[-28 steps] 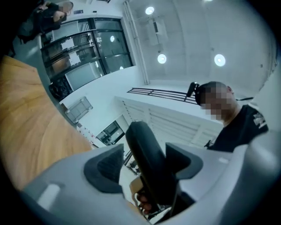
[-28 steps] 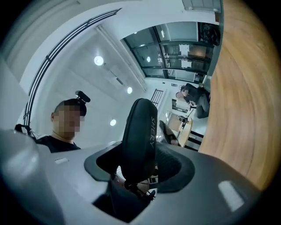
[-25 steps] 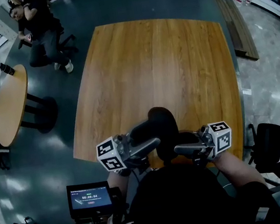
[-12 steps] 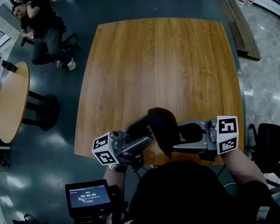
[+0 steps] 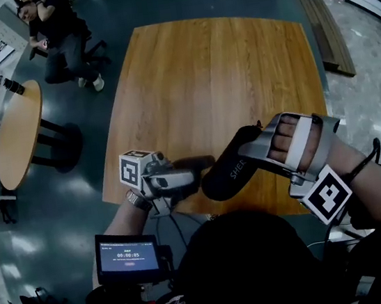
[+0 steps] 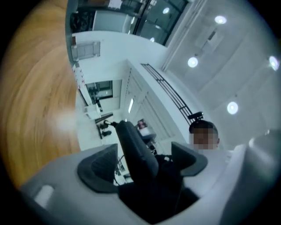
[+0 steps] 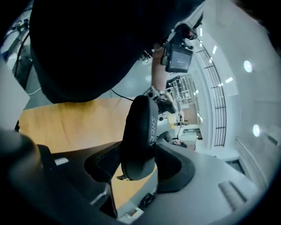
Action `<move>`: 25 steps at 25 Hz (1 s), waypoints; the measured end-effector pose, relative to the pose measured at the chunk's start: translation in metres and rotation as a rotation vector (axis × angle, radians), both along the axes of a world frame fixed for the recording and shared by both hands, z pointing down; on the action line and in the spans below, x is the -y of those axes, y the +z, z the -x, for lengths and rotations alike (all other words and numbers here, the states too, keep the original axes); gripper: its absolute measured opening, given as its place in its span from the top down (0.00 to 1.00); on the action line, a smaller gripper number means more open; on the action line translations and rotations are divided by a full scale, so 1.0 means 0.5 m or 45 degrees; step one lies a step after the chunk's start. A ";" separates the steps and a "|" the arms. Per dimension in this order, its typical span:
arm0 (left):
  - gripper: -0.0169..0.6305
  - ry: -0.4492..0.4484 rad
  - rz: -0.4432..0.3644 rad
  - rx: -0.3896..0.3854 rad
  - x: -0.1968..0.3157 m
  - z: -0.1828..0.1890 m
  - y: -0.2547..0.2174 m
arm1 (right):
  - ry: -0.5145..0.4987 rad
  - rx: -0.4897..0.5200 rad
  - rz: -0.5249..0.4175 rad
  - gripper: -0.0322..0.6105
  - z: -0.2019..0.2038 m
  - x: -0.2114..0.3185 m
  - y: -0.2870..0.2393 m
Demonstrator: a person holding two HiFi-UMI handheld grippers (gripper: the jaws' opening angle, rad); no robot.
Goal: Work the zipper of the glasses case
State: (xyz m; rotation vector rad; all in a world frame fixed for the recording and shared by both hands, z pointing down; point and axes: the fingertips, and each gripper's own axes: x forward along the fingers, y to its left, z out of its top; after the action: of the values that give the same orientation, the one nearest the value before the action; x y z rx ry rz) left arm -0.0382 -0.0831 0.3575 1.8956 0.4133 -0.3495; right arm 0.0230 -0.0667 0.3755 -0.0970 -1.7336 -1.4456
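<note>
1. A black glasses case [image 5: 225,174] is held up in the air over the wooden table [image 5: 215,74]. In the head view it is seen above the table's edge at 6 o'clock.
2. The case is gripped by the right gripper [image 5: 246,149], which is seen at 2 o'clock from the case.
3. In the right gripper view, the two jaws are closed on the case, with one pad pressed on each side.
4. White letters [image 5: 237,169] are printed on the side of the case.
5. The right gripper is held by a hand [image 5: 294,140]. Its marker cube [image 5: 329,195] is seen at 5 o'clock from that hand.
6. The left gripper [image 5: 194,170] is seen at 9 o'clock from the case.
7. Its jaws have just been opened and are spread wide.
8. In the left gripper view, one end of the case is seen between these wide jaws. The pads are not pressed on it, and a gap is seen at the 9 o'clock pad.
9. The left marker cube [image 5: 137,169] is seen at the 9 o'clock end of the left gripper.
10. A small lit screen [image 5: 129,256] is seen at 7 o'clock from the case.
11. A round table [image 5: 15,133] is seen far off at 9 o'clock. A seated person [image 5: 54,30] is seen at 11 o'clock.
</note>
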 end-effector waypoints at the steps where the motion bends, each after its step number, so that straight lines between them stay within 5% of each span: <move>1: 0.39 0.073 -0.007 0.041 -0.014 -0.019 0.000 | -0.043 -0.039 -0.012 0.59 0.007 -0.008 0.005; 5: 0.39 0.249 -0.019 0.213 -0.046 -0.081 0.030 | -0.175 -0.127 -0.053 0.59 0.046 -0.035 0.025; 7: 0.52 0.285 0.008 0.286 -0.058 -0.098 0.055 | -0.203 -0.163 -0.054 0.59 0.055 -0.041 0.038; 9: 0.54 0.295 0.048 0.298 -0.068 -0.101 0.066 | -0.202 -0.165 -0.007 0.59 0.055 -0.050 0.050; 13: 0.55 0.167 0.023 0.149 -0.064 -0.079 0.045 | -0.163 -0.091 0.068 0.56 0.071 -0.056 0.047; 15: 0.56 0.035 0.008 -0.020 -0.047 -0.055 0.018 | -0.100 0.072 0.153 0.41 0.077 -0.053 0.020; 16: 0.56 -0.023 0.007 -0.101 -0.043 -0.046 0.005 | -0.045 0.197 0.212 0.44 0.070 -0.049 -0.003; 19: 0.56 -0.138 -0.068 -0.263 -0.060 -0.040 -0.036 | 0.207 0.702 0.590 0.64 0.009 -0.029 -0.084; 22: 0.56 -0.105 -0.162 -0.399 -0.098 -0.028 -0.089 | 0.395 1.241 1.203 0.80 -0.052 -0.002 -0.138; 23: 0.56 -0.042 -0.176 -0.447 -0.113 -0.022 -0.105 | 0.394 1.357 1.355 0.79 -0.056 0.005 -0.155; 25: 0.56 0.103 -0.192 -0.490 -0.135 -0.012 -0.123 | 0.307 1.373 1.524 0.79 -0.040 0.002 -0.179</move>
State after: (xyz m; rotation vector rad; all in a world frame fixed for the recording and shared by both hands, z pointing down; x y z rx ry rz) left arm -0.0321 -0.0154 0.2960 1.9508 0.7894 -0.6477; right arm 0.0428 -0.0679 0.2860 0.3093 -3.1253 0.0039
